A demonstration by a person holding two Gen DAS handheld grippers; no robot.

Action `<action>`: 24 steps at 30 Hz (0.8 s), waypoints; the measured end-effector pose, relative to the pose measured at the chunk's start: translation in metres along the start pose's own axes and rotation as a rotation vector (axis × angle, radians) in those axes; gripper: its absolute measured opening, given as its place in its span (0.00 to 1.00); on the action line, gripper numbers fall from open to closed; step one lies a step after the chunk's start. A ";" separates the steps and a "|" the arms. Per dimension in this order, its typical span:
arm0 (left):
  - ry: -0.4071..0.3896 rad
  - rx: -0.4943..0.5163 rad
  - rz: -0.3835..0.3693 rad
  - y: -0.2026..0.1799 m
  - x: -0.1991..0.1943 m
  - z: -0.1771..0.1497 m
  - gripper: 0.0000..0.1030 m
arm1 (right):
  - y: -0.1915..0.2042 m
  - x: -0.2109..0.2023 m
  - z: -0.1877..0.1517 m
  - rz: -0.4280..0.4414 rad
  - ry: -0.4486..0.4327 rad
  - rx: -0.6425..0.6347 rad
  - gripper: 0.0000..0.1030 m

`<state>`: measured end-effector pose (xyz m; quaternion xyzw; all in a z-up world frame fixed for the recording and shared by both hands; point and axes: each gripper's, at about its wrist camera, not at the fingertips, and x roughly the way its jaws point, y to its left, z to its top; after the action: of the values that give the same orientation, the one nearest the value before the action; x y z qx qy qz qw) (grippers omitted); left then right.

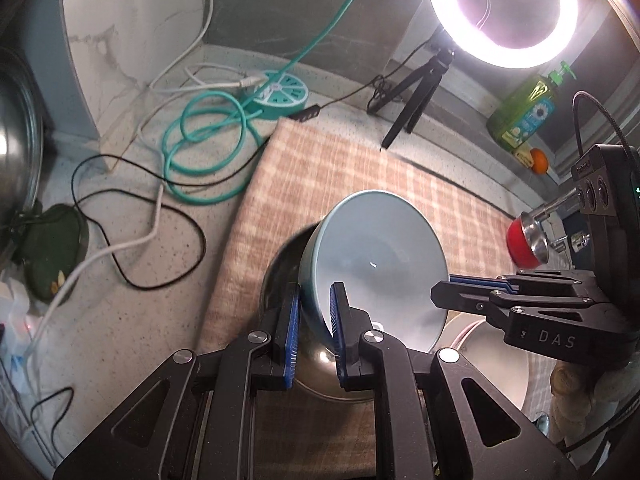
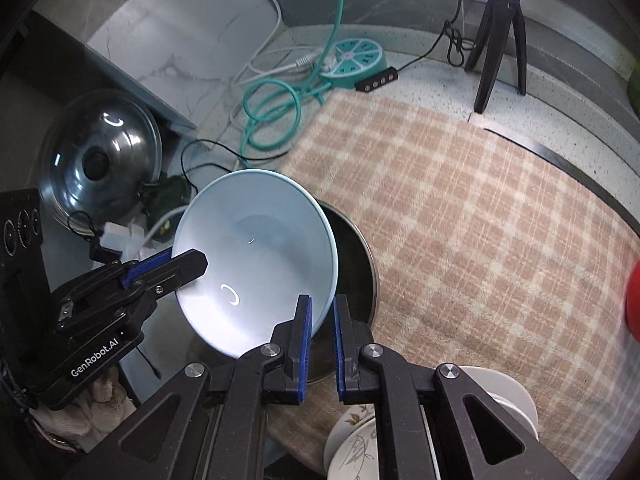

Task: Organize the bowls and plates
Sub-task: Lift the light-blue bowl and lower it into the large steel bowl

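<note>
A light blue bowl [image 1: 384,256] is held tilted above a steel bowl [image 1: 316,364] on the checked cloth. My left gripper [image 1: 316,320] is shut on the blue bowl's near rim, one finger inside and one outside. My right gripper [image 2: 322,328] is shut on the opposite rim of the same blue bowl [image 2: 260,248]; it also shows in the left wrist view [image 1: 460,288]. The steel bowl [image 2: 356,264] sits partly hidden under the blue one. White plates [image 2: 504,400] and a flower-patterned plate [image 2: 356,440] lie at the near edge.
A checked cloth [image 2: 480,208] covers the counter. Behind it are a teal power strip [image 1: 280,92] with coiled cables, a ring light [image 1: 500,12] on a small tripod [image 2: 500,32] and a green soap bottle [image 1: 528,108]. A steel pot lid [image 2: 104,152] leans at the left. A red object [image 1: 520,240] lies at the right.
</note>
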<state>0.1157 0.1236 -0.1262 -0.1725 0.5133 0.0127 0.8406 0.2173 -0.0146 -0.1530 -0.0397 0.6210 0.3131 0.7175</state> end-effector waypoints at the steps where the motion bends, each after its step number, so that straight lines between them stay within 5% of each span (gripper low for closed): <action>1: 0.006 0.002 0.003 0.000 0.002 -0.002 0.13 | 0.000 0.003 -0.001 -0.005 0.005 0.000 0.09; 24: 0.100 0.062 0.050 0.004 0.036 -0.008 0.13 | 0.001 0.035 -0.004 -0.061 0.055 -0.013 0.09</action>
<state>0.1247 0.1195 -0.1618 -0.1337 0.5589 0.0091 0.8183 0.2141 -0.0015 -0.1856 -0.0717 0.6369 0.2937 0.7091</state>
